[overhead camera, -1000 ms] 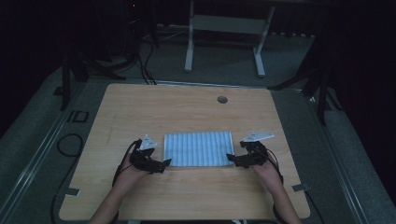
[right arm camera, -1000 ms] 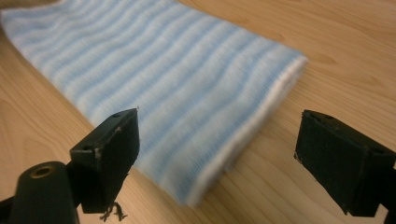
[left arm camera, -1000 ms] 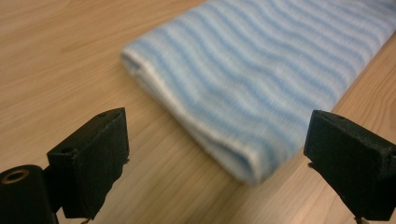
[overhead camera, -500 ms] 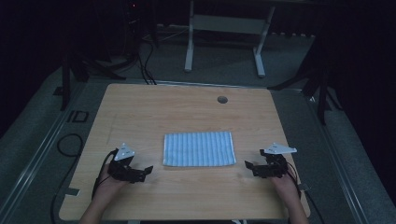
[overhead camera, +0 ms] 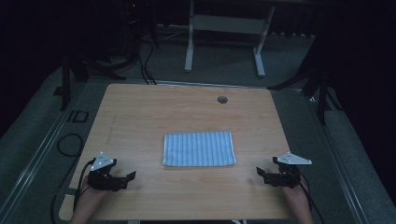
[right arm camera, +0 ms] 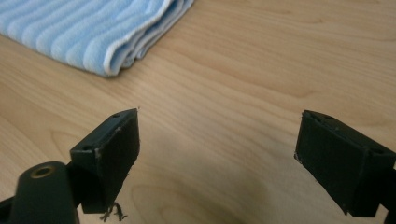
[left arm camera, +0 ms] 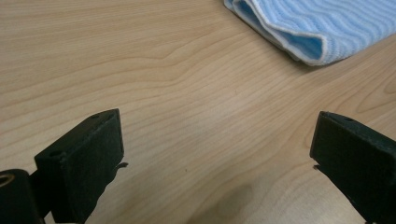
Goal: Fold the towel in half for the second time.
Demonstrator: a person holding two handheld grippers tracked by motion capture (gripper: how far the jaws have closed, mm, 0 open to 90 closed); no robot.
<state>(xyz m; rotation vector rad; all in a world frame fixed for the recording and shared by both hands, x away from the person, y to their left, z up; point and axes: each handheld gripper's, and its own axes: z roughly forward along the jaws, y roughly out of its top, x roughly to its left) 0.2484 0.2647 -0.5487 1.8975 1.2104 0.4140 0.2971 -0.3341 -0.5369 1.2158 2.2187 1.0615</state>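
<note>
In the high view we see the whole table [overhead camera: 140,107] w/ a folded blue-striped towel [overhead camera: 199,148] lying flat near its middle, long side running left-right. Our left gripper [overhead camera: 132,176] sits low at the near-left part of the table, our right gripper [overhead camera: 259,172] at the near-right; both well apart from the towel, one on each side, jaws aimed inward toward it. A small round hole [overhead camera: 222,99] is in the tabletop at the far side, and a white-legged frame [overhead camera: 224,37] stands on the floor beyond.

The left gripper view gives what the high view can't: the towel's [left arm camera: 322,28] folded corner close up, layers stacked w/ a white edge, at top right of the pic. The left gripper's [left arm camera: 217,144] jaws are spread wide, bare wood grain between them, nothing pinched.

The right gripper view shows the towel's [right arm camera: 93,32] other end at top left, several fold layers visible at the edge. The right gripper's [right arm camera: 217,140] jaws also spread wide over bare wood, holding nothing; a bit of frayed thread hangs off the left jaw.

No containers on the table.
</note>
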